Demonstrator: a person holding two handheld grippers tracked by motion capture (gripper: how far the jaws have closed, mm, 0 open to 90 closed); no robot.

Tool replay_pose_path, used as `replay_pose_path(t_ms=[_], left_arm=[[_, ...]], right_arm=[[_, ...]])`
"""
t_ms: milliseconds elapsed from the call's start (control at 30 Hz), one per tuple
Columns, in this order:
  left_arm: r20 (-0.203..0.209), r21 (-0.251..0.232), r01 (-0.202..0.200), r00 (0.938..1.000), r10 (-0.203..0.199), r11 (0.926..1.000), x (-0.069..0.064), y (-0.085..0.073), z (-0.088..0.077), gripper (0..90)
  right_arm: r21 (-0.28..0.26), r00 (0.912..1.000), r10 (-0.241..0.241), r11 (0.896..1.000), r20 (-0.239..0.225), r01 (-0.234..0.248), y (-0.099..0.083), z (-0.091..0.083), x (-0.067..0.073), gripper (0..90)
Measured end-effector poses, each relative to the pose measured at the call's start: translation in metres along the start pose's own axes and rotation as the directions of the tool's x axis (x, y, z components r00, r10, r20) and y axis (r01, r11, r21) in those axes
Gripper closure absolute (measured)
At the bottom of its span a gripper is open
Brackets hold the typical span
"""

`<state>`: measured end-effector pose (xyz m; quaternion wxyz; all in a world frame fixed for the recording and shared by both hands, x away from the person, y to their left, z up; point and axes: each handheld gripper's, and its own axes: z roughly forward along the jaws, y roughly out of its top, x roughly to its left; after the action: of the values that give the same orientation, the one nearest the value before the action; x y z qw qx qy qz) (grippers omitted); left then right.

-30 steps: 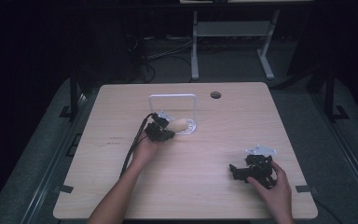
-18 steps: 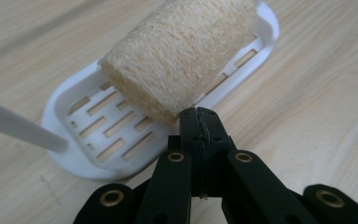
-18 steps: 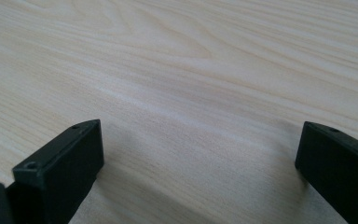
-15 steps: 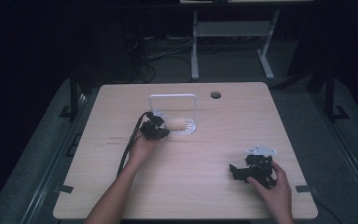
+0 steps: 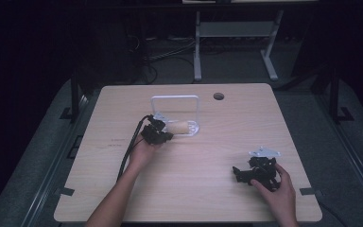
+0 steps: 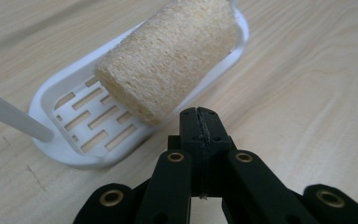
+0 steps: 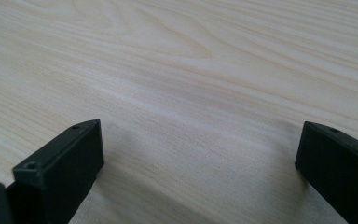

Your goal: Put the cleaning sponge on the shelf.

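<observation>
Loofah (image 6: 170, 58) lies on its side in the white slotted tray (image 6: 70, 149), w/ its near end overhanging the rim toward us. That tray sits on the bench (image 5: 203, 189) just in front of a clear bent stand (image 5: 175, 101). Our left claw (image 6: 199, 114) has its jaws pressed together w/ nothing between them, tip just beside the loofah's near end & the tray edge; we can't tell if it touches either. Our right claw (image 5: 253, 174) rests well apart near the bench's right side, jaws spread wide over bare wood, holding nothing.

Risks as we judge them:
- With the left claw's jaws together, it can only push. A nudge at that end prob. rolls the loofah off the tray's far side, since it's round & light.
- Tray looks light too; a low push may slide it across the bench or into the stand.
- If we mean to grab, jaws must open first. Opening this close could knock the loofah askew.
- Soft loofah squashes, so a pinch near its end may slip off.
</observation>
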<state>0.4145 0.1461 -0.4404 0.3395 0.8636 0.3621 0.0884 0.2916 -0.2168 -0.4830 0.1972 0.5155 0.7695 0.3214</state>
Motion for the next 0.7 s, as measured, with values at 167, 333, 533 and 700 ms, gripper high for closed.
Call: replay_pose_path(t_ms=[167,333,533,700], left_arm=[[0.018,-0.013,0.002,0.9998,-0.002,0.9999,-0.004,-0.003,-0.009,81.2],[0.017,-0.011,-0.006,0.9998,0.006,0.9999,-0.006,-0.006,-0.016,61.8],[0.009,-0.019,-0.013,0.9999,0.013,0.9997,-0.007,-0.011,-0.022,37.6],[-0.01,-0.027,-0.035,0.9994,0.035,0.999,-0.006,-0.018,-0.026,25.4]], right_arm=[[0.0,1.0,0.0,1.0,0.0,0.0,0.0,0.0,0.0,0.5],[0.0,1.0,0.0,1.0,0.0,0.0,0.0,0.0,0.0,0.5],[0.0,1.0,0.0,1.0,0.0,0.0,0.0,0.0,0.0,0.5],[0.0,1.0,0.0,1.0,0.0,0.0,0.0,0.0,0.0,0.5]])
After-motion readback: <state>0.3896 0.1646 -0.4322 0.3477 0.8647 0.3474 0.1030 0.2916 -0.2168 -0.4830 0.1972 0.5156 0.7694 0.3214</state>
